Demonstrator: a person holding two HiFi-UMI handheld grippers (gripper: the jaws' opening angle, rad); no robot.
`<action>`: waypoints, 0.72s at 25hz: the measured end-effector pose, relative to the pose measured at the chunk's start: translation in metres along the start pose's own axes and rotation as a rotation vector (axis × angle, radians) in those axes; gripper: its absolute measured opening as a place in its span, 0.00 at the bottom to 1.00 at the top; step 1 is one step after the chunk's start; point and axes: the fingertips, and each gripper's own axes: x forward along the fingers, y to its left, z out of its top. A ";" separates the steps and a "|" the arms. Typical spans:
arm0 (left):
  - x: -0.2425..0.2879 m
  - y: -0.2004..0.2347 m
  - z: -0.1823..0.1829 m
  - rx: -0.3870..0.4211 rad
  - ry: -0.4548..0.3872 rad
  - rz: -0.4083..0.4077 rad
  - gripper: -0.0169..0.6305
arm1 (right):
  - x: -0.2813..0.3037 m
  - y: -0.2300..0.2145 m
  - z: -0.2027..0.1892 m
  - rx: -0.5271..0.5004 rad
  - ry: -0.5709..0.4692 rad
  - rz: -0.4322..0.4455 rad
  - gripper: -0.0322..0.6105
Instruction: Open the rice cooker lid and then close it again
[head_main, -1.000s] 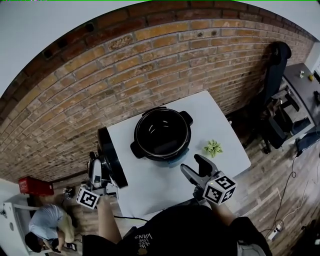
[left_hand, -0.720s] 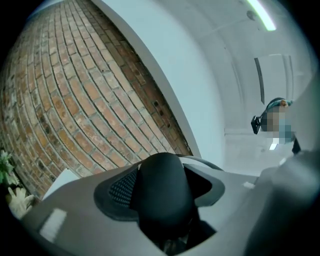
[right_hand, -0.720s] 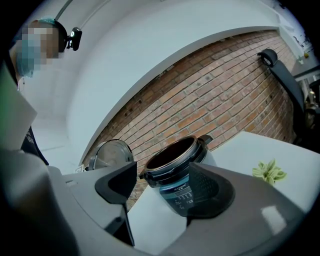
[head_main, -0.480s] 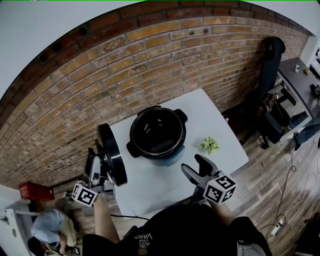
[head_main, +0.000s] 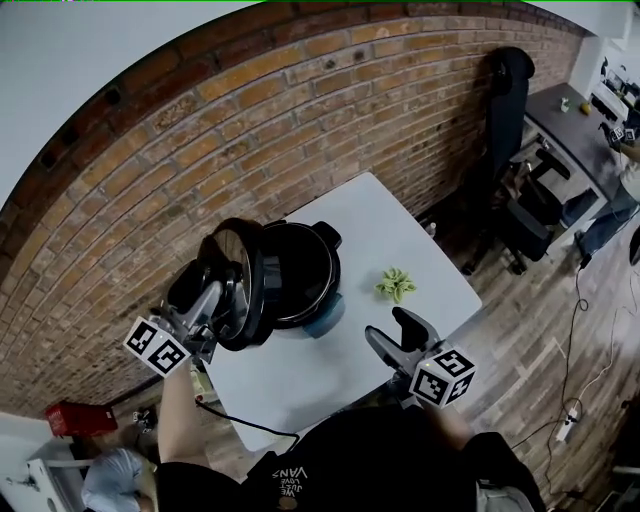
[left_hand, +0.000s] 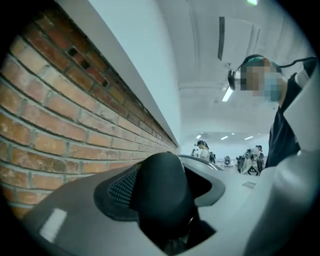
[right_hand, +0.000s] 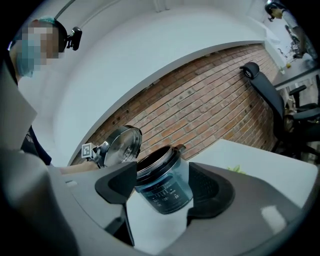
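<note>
The rice cooker (head_main: 303, 272) stands uncovered on the white table (head_main: 400, 225), its dark inner pot showing. Its lid (head_main: 238, 283) hangs on edge in the air at the cooker's left rim, shiny underside toward the pot. My left gripper (head_main: 220, 297) is shut on the lid's black knob (left_hand: 161, 186), which fills the space between its jaws (left_hand: 165, 200). My right gripper (head_main: 401, 333) stands open near the table's front edge with nothing in it. In the right gripper view the cooker (right_hand: 161, 192) shows beyond the open gripper (right_hand: 164, 184), with the lid (right_hand: 120, 145) at its left.
A small green thing (head_main: 396, 284) lies on the table right of the cooker. A brick wall (head_main: 150, 170) runs behind the table. A black office chair (head_main: 520, 200) and a desk stand at the right. A red box (head_main: 73, 418) lies on the floor at lower left.
My left gripper has carried the lid up and to the right, from beyond the table's left edge to the cooker's left rim, rolling it as it went. My right gripper shifted slightly.
</note>
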 end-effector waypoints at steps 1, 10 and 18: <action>0.013 -0.003 -0.003 0.014 0.030 -0.027 0.45 | -0.004 -0.004 0.001 0.005 -0.007 -0.013 0.54; 0.096 -0.017 -0.046 0.126 0.258 -0.197 0.45 | -0.031 -0.034 0.004 0.038 -0.050 -0.109 0.54; 0.113 -0.034 -0.088 0.312 0.457 -0.316 0.45 | -0.041 -0.049 0.004 0.046 -0.062 -0.152 0.54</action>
